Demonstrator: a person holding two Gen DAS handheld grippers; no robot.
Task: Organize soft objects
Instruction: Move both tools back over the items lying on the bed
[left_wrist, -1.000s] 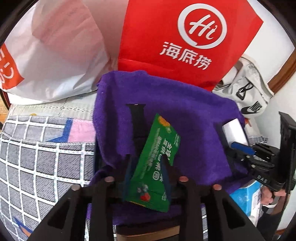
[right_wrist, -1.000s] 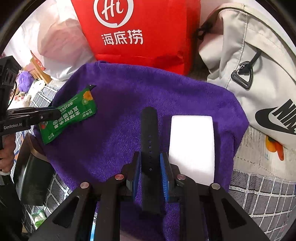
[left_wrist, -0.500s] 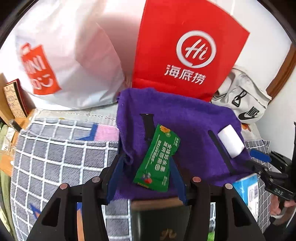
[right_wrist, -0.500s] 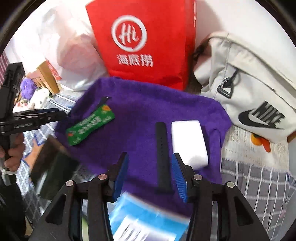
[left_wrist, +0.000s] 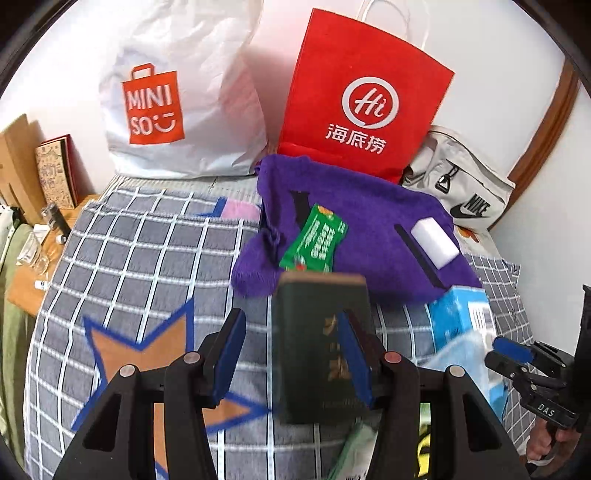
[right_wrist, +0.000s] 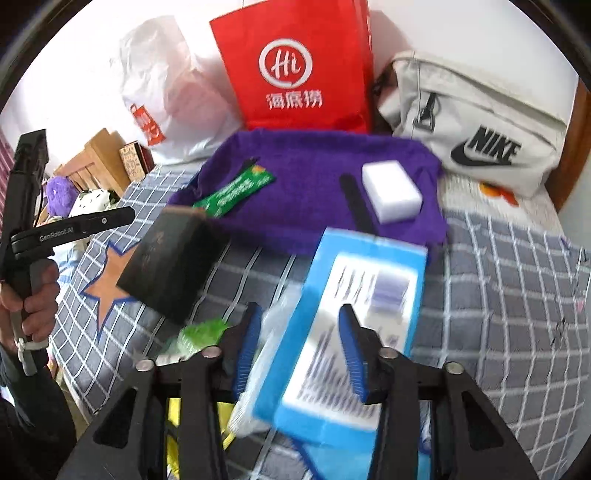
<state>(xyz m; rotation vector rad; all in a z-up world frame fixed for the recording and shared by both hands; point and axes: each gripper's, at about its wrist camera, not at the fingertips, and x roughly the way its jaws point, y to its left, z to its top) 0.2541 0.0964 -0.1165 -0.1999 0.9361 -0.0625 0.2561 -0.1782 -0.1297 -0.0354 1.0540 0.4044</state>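
A red paper bag (left_wrist: 364, 99) printed "Hi" over Chinese characters is seen against the wall, with a white plastic bag (left_wrist: 184, 103) marked "MINISO" to its left and a grey fabric bag (right_wrist: 476, 122) marked "NIKE" to its right. On a purple towel (right_wrist: 314, 195) spread over the grey checked bedcover (left_wrist: 140, 258) are laid a green snack sachet (left_wrist: 316, 240), a white sponge block (right_wrist: 391, 192) and a black strap (right_wrist: 356, 205) just beside the block. The left gripper (left_wrist: 291, 354) is held partly open over a dark green booklet (left_wrist: 321, 350) in front of the towel; nothing is gripped. The right gripper (right_wrist: 301, 349), marked "DAS" in the left view, is closing above a blue-and-white box (right_wrist: 354, 325), without visible pad contact.
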